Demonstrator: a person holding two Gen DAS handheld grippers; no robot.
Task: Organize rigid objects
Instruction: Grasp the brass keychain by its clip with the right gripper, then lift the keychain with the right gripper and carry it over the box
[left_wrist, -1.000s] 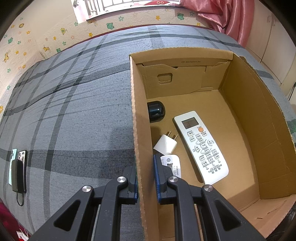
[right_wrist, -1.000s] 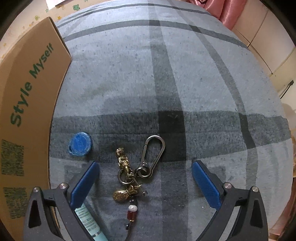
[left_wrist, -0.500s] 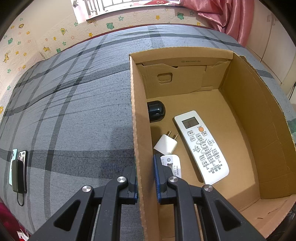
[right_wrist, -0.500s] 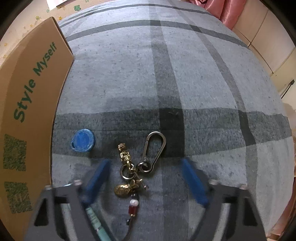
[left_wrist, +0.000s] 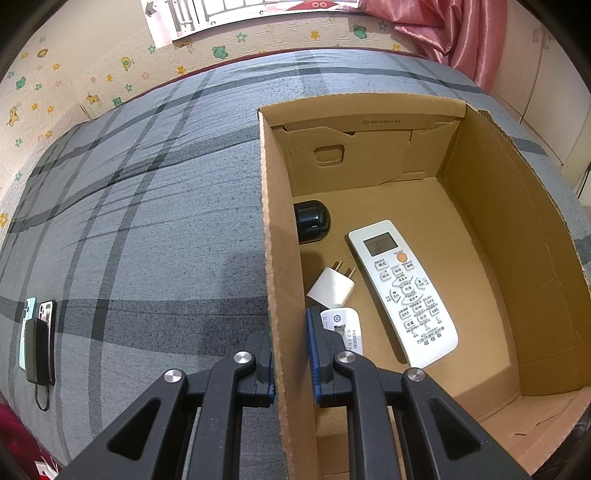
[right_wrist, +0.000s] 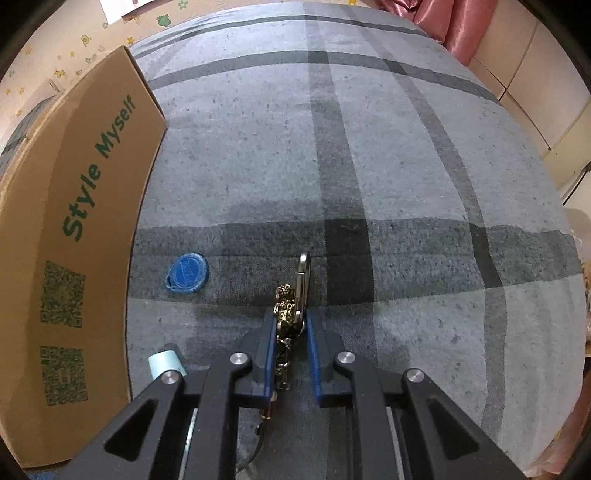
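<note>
Right hand-held gripper (right_wrist: 290, 332) just clamped brass-charm steel-carabiner keychain (right_wrist: 291, 306) beside brown cardboard box (right_wrist: 85, 221); left hand-held gripper (left_wrist: 290, 347) pinches box wall. Next: boxing.

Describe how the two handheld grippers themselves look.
Both look alike. The left gripper and right gripper each have two black angular fingers with triangular cut-outs, round silver pins at the joints, and blue ribbed pads on the inner faces. No hand, sleeve or cable shows.

Location type: home bedroom, indicated by a bed (left_wrist: 147, 221) with grey plaid cover, cartoon-animal wall padding (left_wrist: 92, 85) behind the bed, and a pink curtain (left_wrist: 454, 33) at the bed's far corner.
</note>
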